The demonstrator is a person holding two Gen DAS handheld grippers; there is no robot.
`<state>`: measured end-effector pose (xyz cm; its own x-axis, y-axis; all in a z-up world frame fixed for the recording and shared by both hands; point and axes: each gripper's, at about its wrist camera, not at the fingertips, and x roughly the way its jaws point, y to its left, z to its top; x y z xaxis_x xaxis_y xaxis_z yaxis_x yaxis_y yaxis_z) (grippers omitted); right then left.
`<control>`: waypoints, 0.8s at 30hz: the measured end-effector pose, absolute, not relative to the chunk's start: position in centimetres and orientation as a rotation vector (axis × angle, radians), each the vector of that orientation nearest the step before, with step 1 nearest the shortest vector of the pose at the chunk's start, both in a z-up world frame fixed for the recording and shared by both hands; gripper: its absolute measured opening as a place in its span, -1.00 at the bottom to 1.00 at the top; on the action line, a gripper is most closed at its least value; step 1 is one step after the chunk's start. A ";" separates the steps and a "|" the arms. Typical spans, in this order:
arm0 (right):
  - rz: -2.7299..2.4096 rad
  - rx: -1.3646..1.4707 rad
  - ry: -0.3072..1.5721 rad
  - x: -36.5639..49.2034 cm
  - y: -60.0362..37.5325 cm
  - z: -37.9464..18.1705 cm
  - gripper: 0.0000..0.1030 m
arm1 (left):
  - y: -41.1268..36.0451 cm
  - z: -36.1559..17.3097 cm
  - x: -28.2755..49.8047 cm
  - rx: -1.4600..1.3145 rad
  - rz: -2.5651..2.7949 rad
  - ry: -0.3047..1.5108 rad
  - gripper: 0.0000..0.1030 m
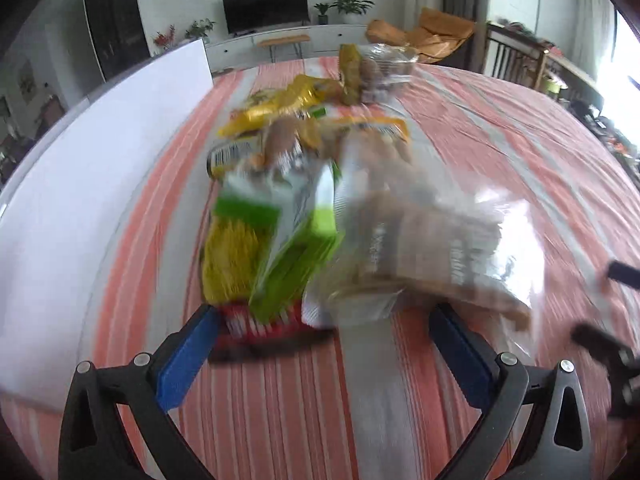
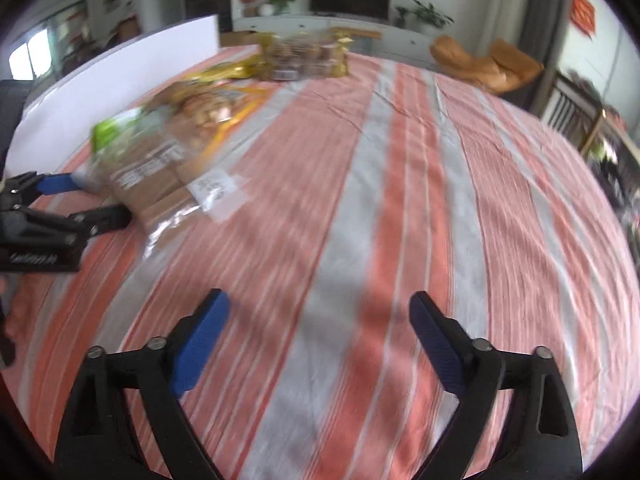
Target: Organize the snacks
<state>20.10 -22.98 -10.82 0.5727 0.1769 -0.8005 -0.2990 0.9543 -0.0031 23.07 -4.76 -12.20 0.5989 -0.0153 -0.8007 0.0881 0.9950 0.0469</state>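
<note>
A row of snack bags lies on the striped cloth. In the left wrist view my left gripper (image 1: 324,320) is open, its blue fingers either side of the near ends of a green-and-yellow packet (image 1: 264,248) and a clear bag of brown biscuits (image 1: 432,248). Behind them lie yellow packets (image 1: 296,100) and a clear bag of brown snacks (image 1: 376,72). My right gripper (image 2: 318,304) is open and empty over bare cloth. The right wrist view shows the left gripper (image 2: 88,200) at the biscuit bag (image 2: 160,184). The frames are motion-blurred.
The orange-and-grey striped cloth (image 2: 400,200) covers the table. A white upright board (image 1: 100,152) runs along the left edge; it also shows in the right wrist view (image 2: 120,64). The right gripper's black tips (image 1: 600,344) show at the right of the left wrist view.
</note>
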 end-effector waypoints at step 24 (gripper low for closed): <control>0.258 -0.099 0.932 20.9 -23.7 -11.1 0.97 | -3.3 -12.5 23.9 0.019 -0.044 0.944 1.00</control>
<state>20.85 -23.66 -11.06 0.5680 0.1768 -0.8038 -0.2618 0.9647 0.0271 23.95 -3.26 -12.49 0.5859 -0.0298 -0.8098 0.0465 0.9989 -0.0031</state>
